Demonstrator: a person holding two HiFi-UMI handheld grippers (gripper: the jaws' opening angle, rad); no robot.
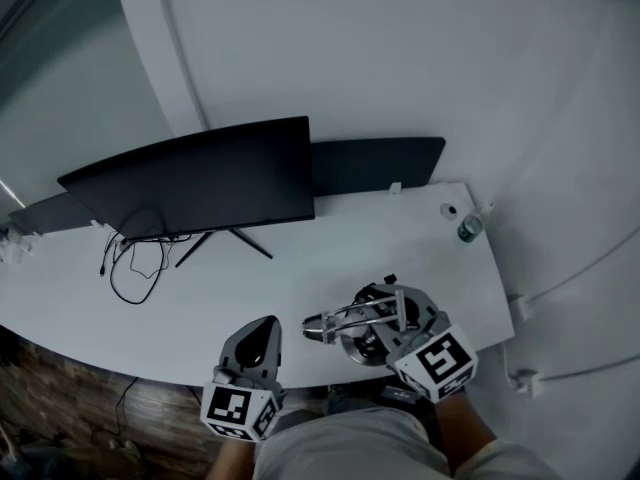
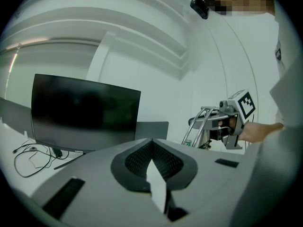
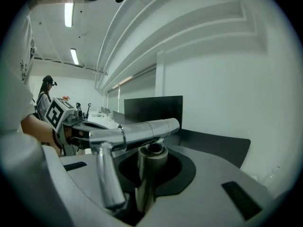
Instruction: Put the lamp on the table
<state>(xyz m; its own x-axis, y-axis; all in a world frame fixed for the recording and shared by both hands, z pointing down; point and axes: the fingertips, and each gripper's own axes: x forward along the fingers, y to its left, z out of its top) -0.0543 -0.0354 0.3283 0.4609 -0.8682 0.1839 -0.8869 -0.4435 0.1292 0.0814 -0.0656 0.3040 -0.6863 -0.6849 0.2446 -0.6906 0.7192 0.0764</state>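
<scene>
Brushed metal catches the light in the head view: the desk lamp (image 1: 362,328) hangs at about 5 o'clock, over the near edge of the white table (image 1: 300,258), held by your right hand-held gripper (image 1: 400,330). Your left hand-held gripper (image 1: 255,346) sits at 6 o'clock, beside the lamp but apart from it. A dark monitor (image 1: 200,183) stands at 10 o'clock with loose cables (image 1: 135,268) below it, and a small bottle (image 1: 470,228) is at 2 o'clock near the far corner.

In the left gripper view your jaws are together with nothing between them. The lamp shows at 3 o'clock in the other gripper.

In the right gripper view your jaws are clamped on the lamp's upright stem, and its arm crosses toward 9 o'clock.

This looks like the carry to the table; whether the base touches yet cannot be told. Next you'd want bare table under the base, away from the edge and the monitor, then a level lowering and a release.
</scene>
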